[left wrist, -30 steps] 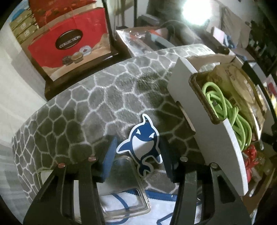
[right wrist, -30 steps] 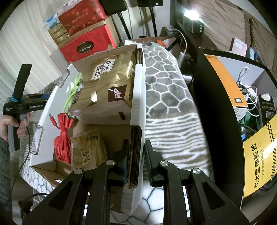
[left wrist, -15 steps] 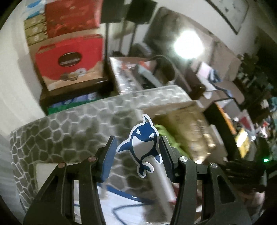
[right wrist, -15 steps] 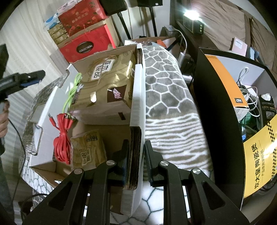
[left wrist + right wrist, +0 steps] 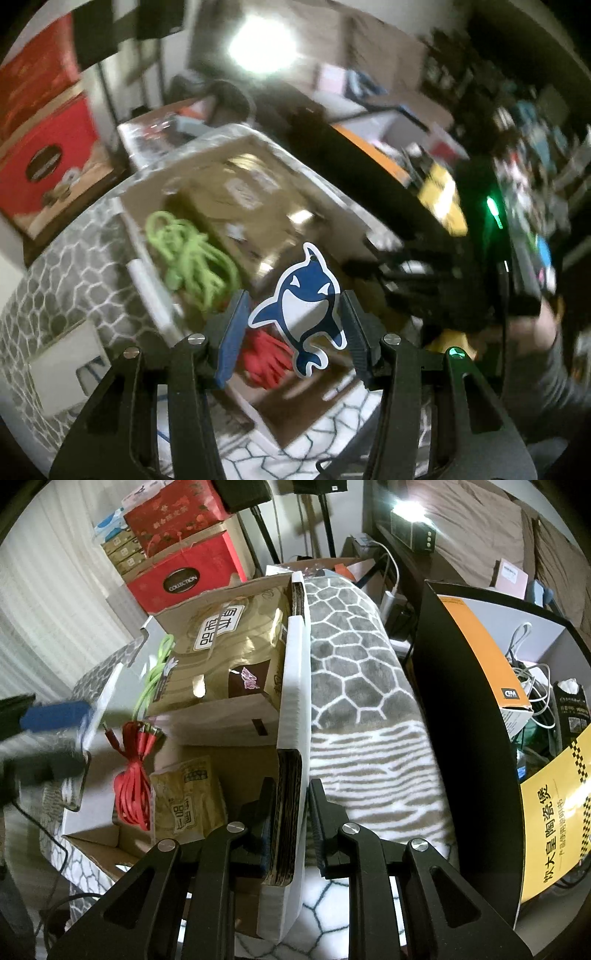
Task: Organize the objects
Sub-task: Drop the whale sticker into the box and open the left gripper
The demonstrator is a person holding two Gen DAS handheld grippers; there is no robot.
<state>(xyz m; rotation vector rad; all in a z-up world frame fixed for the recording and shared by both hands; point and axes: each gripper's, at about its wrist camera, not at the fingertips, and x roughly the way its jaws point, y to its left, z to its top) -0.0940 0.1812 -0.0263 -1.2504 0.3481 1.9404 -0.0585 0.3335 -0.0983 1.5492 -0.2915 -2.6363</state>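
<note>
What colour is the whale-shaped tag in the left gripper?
Navy blue and white whale tag, clearest in the left wrist view.

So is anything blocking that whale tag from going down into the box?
Nothing visible does. The whale tag, held in the left gripper, hangs over the open-topped cardboard box, above the red cable.

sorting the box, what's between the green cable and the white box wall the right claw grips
The large gold bag fills that stretch, from green cable to box wall, in the right wrist view.
</note>
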